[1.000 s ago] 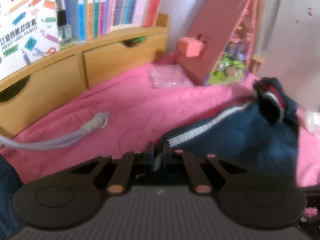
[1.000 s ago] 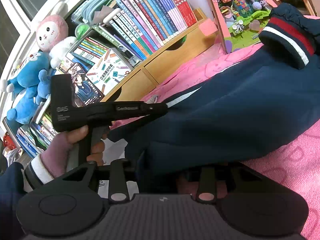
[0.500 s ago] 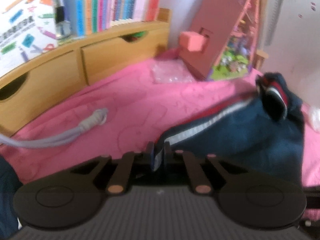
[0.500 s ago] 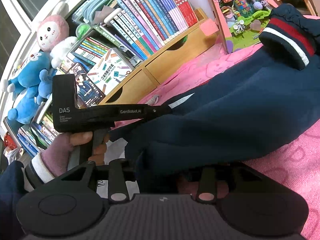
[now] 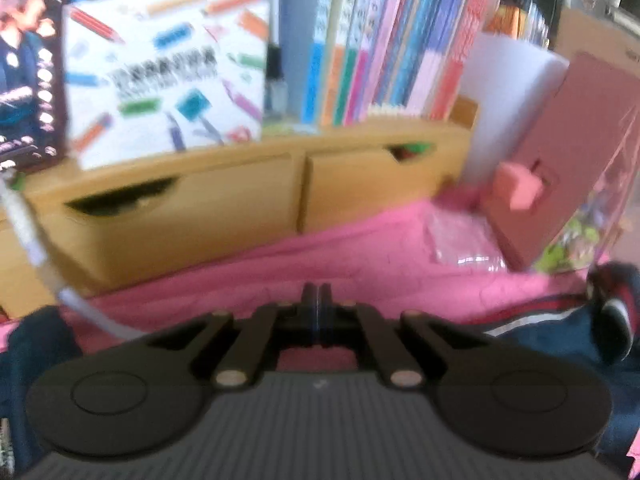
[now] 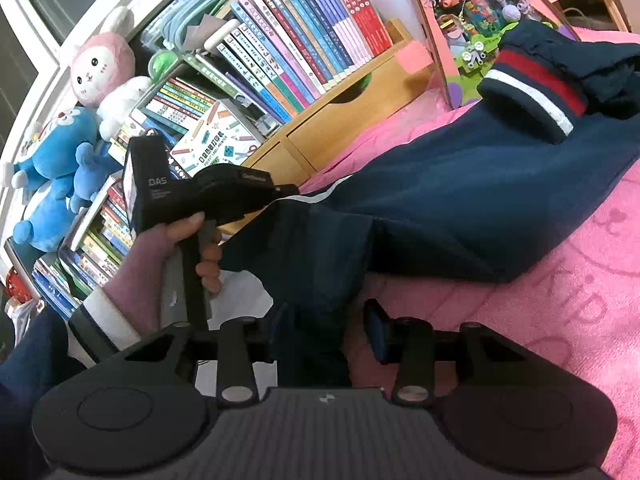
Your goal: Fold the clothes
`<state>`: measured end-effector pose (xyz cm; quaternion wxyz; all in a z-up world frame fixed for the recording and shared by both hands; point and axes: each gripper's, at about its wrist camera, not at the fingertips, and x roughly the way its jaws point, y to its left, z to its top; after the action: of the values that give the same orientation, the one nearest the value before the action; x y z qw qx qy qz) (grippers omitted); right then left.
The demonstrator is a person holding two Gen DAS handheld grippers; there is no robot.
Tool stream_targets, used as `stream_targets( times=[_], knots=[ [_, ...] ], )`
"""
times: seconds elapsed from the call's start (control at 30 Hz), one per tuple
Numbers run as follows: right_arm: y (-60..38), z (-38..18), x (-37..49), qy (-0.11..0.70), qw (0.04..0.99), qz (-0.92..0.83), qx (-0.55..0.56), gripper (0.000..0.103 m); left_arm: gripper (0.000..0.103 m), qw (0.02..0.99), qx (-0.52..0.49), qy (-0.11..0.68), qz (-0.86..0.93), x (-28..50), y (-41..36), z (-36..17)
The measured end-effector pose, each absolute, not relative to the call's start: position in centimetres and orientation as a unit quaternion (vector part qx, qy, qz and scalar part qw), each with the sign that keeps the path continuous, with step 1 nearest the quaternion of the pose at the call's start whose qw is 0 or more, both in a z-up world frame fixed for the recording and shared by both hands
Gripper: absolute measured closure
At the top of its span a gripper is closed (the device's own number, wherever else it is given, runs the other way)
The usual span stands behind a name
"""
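A navy garment (image 6: 460, 200) with a white stripe and a red, white and navy cuff (image 6: 532, 96) lies on the pink cloth (image 6: 580, 300). My right gripper (image 6: 326, 328) is open, with a fold of the garment hanging between its fingers. My left gripper (image 5: 317, 314) is shut with nothing between its fingers, lifted above the pink cloth. In the right wrist view the left gripper (image 6: 294, 190) is beside the garment's white stripe. Part of the garment (image 5: 560, 336) shows at the right of the left wrist view.
A wooden shelf with two drawers (image 5: 248, 204) and rows of books (image 6: 304, 40) stands behind the pink cloth. A pink toy house (image 5: 560, 152) stands at the right. Plush toys (image 6: 80, 112) sit at the left. A grey cord (image 5: 36, 240) hangs at the left.
My left gripper let go of the garment's striped edge, lifted and swung left toward the shelf. My right gripper opened, with the garment fold still between its fingers.
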<state>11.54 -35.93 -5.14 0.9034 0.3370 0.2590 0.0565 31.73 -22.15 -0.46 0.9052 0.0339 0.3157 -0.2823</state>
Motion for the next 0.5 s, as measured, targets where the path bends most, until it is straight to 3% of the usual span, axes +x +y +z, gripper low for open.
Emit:
stream_targets(
  times=[0.3, 0.5],
  knots=[
    [-35.8, -4.6, 11.2, 0.261, 0.905, 0.073, 0.328, 0.057, 0.099, 0.910, 0.020, 0.295, -0.290, 27.0, -20.4, 0.9],
    [-36.0, -1.3, 7.4, 0.281, 0.920, 0.148, 0.229, 0.055, 0.098, 0.906, 0.028, 0.317, -0.278, 23.8, -19.1, -1.2]
  ],
)
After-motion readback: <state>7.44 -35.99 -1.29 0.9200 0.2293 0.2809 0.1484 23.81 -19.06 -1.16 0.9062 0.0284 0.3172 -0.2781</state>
